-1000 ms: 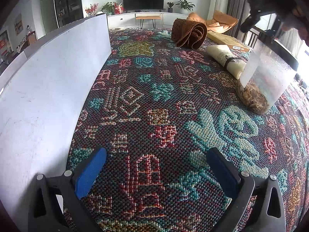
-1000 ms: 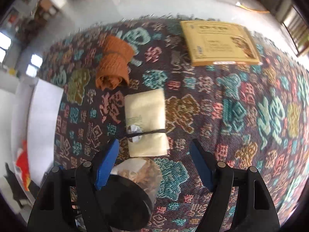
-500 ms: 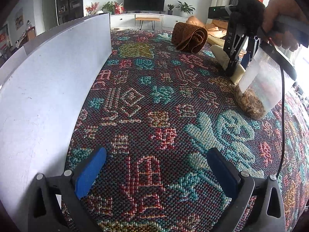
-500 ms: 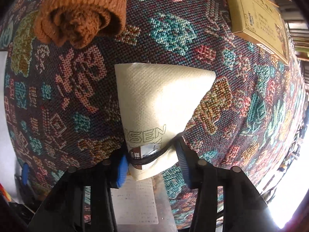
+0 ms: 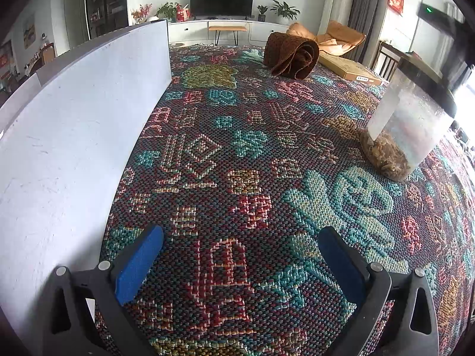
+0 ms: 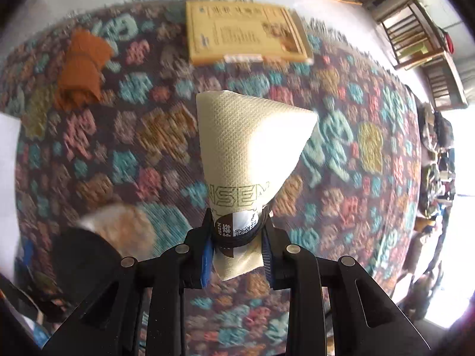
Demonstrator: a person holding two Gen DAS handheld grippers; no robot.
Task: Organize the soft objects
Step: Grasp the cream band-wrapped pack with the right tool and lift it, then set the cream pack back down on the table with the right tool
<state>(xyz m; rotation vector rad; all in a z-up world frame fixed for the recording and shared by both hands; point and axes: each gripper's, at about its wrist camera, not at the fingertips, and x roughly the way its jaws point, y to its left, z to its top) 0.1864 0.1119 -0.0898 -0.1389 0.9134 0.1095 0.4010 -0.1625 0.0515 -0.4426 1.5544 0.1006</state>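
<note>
While closing, right gripper (image 6: 236, 247) jaws around cream cloth roll's (image 6: 249, 148) banded end

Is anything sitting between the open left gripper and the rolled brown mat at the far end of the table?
Nothing visible does. From the left gripper to the rolled brown mat there is only bare patterned tablecloth. The white board stands along the left side and the clear jar off to the right, both clear of that line.

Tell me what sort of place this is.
Most likely a home living room: a television on a low white cabinet, potted plants beside it, and a cushioned lounge chair by the curtains.
</note>
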